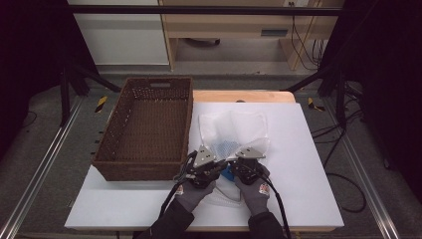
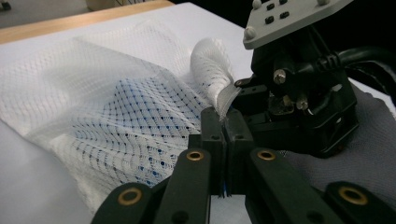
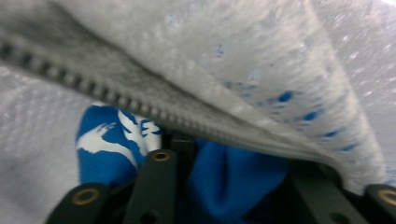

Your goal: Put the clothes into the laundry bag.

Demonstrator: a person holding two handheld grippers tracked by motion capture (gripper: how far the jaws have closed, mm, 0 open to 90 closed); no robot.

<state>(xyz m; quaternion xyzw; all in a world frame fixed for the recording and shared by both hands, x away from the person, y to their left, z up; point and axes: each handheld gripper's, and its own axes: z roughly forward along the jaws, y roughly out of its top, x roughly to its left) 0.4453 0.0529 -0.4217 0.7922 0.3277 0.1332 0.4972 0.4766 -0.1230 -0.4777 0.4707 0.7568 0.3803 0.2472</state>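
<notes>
White tabletop (image 1: 308, 164) carries a brown wicker basket (image 1: 144, 129) left of the left gripper (image 2: 224, 128), clamped on the white mesh bag's (image 2: 116, 93) edge, while the right gripper (image 3: 187, 144), beside it, pinches blue cloth (image 3: 229, 177) under the bag's zipper.

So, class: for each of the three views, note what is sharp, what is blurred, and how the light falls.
High view: the white table is brightly lit, its surroundings fall into darkness. Left gripper view: the mesh bag is crisp, lit evenly. Right gripper view: the zip edge and blue cloth are soft, too close to focus.
</notes>
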